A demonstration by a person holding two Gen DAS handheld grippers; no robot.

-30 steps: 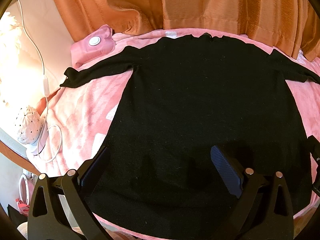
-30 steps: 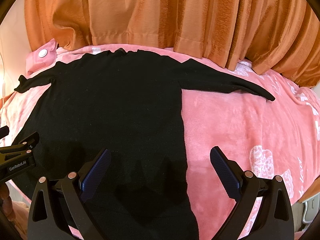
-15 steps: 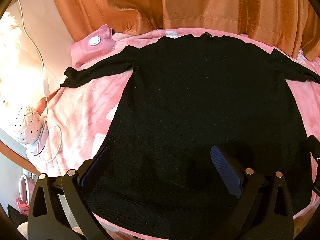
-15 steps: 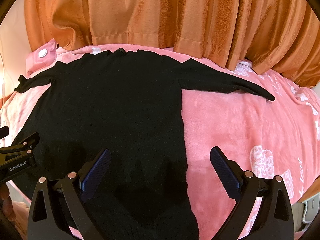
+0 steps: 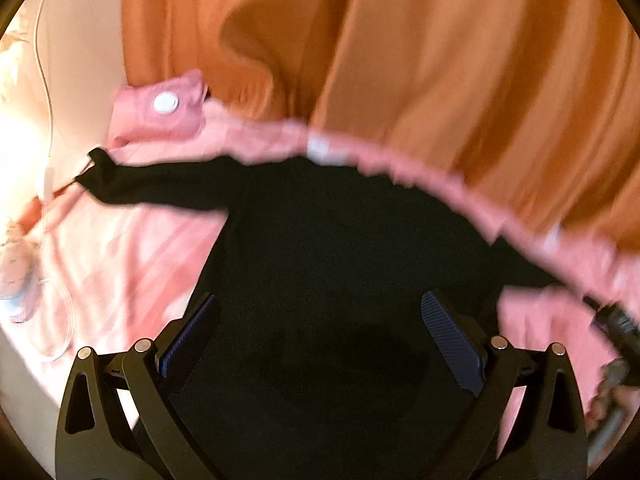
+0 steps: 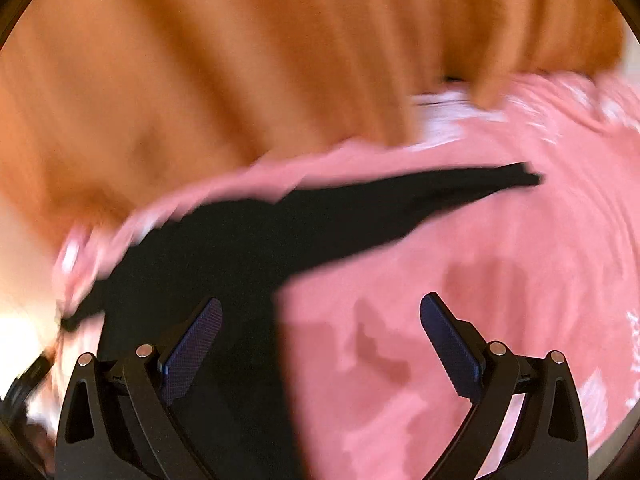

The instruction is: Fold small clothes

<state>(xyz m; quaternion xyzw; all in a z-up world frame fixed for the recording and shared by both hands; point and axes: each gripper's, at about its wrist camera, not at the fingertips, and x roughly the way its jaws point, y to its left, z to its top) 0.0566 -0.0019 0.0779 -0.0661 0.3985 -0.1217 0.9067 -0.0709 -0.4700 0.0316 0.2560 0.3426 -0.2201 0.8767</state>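
A black long-sleeved top lies flat on a pink blanket, sleeves spread out. In the left wrist view its left sleeve reaches left. In the right wrist view the top fills the lower left and its right sleeve points right. My left gripper is open and empty over the body of the top. My right gripper is open and empty over the top's right side edge. Both views are blurred.
Orange curtains hang behind the bed. A pink pouch with a white button lies at the far left corner. A white cable and a small lamp are at the left edge. The blanket spreads right.
Both grippers have moved forward over the top, toward the curtains. The left view has swung left and the right view right. Both jaws stay open.
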